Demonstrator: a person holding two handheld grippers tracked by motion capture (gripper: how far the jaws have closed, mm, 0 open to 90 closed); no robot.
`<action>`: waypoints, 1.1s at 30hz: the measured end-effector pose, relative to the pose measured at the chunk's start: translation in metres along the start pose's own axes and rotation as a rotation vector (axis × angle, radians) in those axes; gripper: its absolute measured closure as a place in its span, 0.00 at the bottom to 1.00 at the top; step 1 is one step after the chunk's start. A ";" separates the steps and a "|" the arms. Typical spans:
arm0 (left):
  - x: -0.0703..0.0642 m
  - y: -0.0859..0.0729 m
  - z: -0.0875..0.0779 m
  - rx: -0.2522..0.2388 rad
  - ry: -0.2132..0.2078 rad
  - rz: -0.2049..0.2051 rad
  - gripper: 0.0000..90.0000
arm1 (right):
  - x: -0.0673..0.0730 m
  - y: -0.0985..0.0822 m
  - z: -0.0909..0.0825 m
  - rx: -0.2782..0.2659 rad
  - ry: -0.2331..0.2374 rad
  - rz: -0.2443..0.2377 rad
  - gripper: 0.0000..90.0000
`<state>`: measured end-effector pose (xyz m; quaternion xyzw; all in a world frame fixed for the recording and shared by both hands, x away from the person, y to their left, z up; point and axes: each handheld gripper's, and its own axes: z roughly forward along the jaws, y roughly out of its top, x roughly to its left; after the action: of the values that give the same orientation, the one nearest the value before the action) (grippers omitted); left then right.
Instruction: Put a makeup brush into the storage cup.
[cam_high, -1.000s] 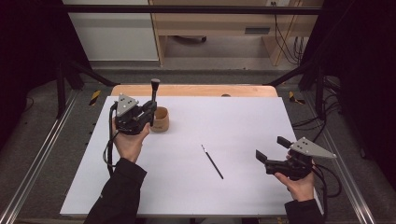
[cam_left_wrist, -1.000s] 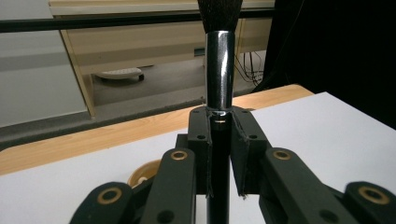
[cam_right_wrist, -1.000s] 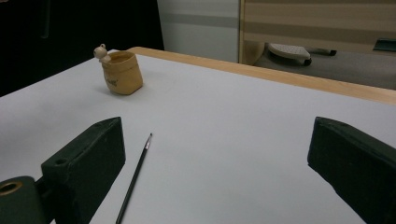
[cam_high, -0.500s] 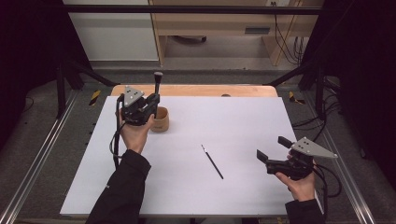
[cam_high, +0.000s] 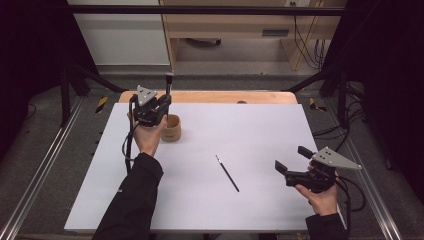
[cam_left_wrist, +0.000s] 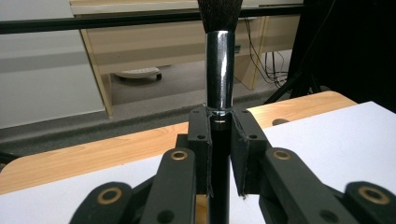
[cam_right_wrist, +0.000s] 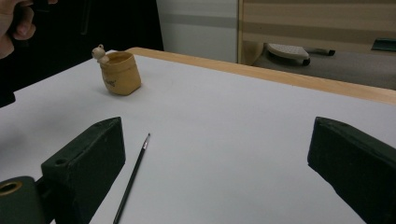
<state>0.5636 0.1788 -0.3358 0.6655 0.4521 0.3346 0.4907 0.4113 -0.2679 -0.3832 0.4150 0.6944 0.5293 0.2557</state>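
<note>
Left claw (cam_high: 159, 107), clamped on an upright brush (cam_left_wrist: 219, 70) seemingly just above the cup (cam_high: 171, 128) at the desk's far left, could tip that cup if lowered off-centre, while the right claw (cam_high: 292, 160) hangs apart.

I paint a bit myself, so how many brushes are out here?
2. A thick brush stands upright, clamped in the left gripper by the cup. A thin brush lies on the white sheet, ahead of the open right gripper.

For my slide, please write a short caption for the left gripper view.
Left gripper holding a makeup brush upright by its black handle, above the white table.
</note>
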 end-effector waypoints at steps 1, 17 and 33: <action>0.001 0.000 0.002 -0.002 0.002 -0.003 0.88 | 0.000 0.000 0.000 -0.001 0.001 0.000 0.05; 0.010 -0.009 0.028 0.023 0.020 -0.007 0.88 | -0.001 0.000 0.000 -0.002 0.002 0.003 0.05; 0.013 -0.023 0.050 0.065 0.025 0.002 0.88 | -0.001 -0.001 0.000 -0.001 0.001 0.007 0.05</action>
<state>0.6066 0.1760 -0.3720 0.6773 0.4679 0.3286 0.4629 0.4115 -0.2688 -0.3838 0.4170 0.6929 0.5307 0.2538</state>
